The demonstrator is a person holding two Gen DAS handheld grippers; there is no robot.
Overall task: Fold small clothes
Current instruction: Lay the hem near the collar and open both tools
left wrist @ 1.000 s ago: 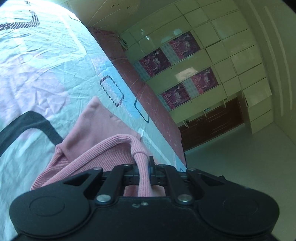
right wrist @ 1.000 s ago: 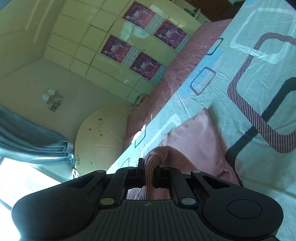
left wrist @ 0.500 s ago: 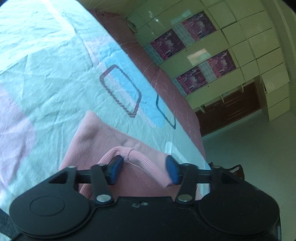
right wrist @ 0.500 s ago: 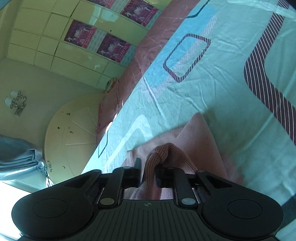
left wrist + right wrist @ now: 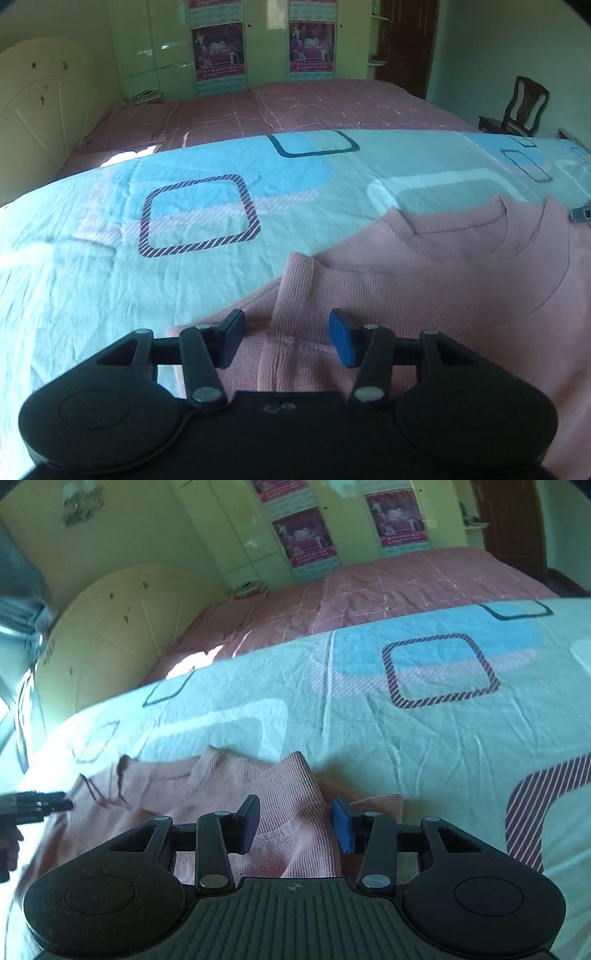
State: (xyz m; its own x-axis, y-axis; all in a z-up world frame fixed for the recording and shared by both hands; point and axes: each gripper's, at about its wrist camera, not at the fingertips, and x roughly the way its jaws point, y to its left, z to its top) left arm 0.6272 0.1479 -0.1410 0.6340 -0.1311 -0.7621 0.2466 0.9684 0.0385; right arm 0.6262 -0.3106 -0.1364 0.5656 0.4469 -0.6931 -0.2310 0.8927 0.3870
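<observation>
Pink sweater (image 5: 424, 280) lies flat on your patterned bedsheet (image 5: 199, 210), neckline at 1 o'clock in the left wrist view, a folded sleeve running toward 12. Your left gripper (image 5: 286, 341) is released, jaws spread over that sleeve. Your right gripper (image 5: 295, 825) is released too, straddling bunched knit. Maroon bedspread (image 5: 314, 107) beyond at 12.
</observation>
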